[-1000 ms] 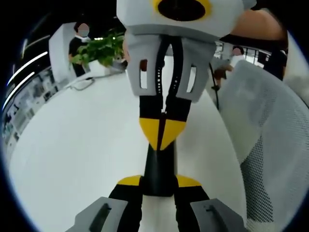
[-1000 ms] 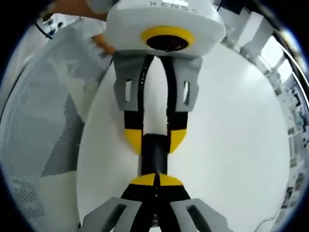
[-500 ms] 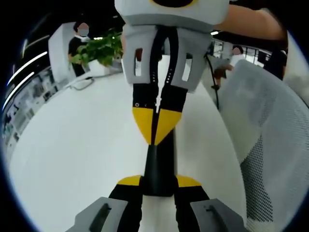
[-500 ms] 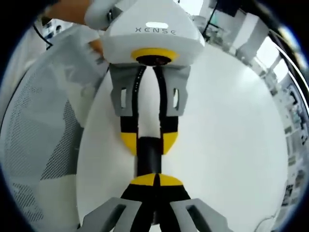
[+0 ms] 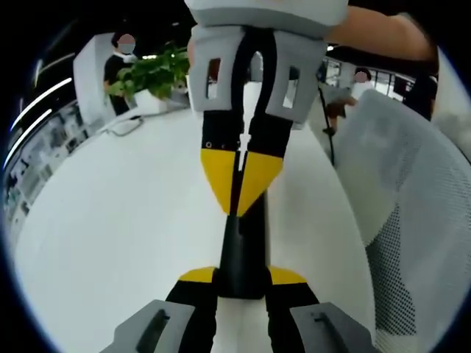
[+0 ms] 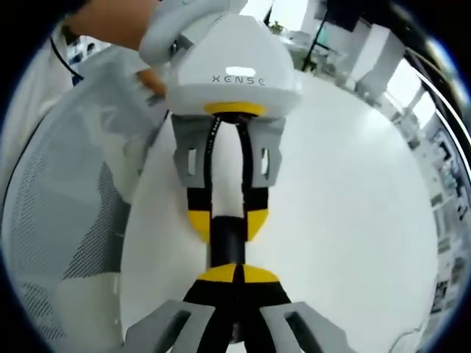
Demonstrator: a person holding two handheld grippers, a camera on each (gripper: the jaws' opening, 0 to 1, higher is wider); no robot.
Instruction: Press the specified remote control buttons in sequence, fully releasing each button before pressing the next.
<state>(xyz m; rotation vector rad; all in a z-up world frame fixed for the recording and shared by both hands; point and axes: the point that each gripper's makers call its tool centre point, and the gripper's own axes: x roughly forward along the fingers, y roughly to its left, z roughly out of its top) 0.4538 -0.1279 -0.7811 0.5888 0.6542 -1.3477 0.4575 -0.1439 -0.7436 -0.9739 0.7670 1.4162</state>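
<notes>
The left hand-held gripper (image 5: 241,276) is clamping the near end of the remote (image 5: 243,250), a slim, matte black bar lying along the middle of the smooth white table (image 5: 110,235); the right hand-held gripper (image 6: 237,275) is clenched on nothing, its yellow tips meeting in a wedge over the remote's far end. Contact is looking likely, though the buttons are hidden, so I cannot tell which one is under the tip. The press is calling for a straight, brief push with the left bracing firmly, then a clear lift until daylight is showing under the wedge. A leafy plant (image 5: 151,73) is standing far back; a pale mesh chair back (image 5: 412,220) is curving along the right.
</notes>
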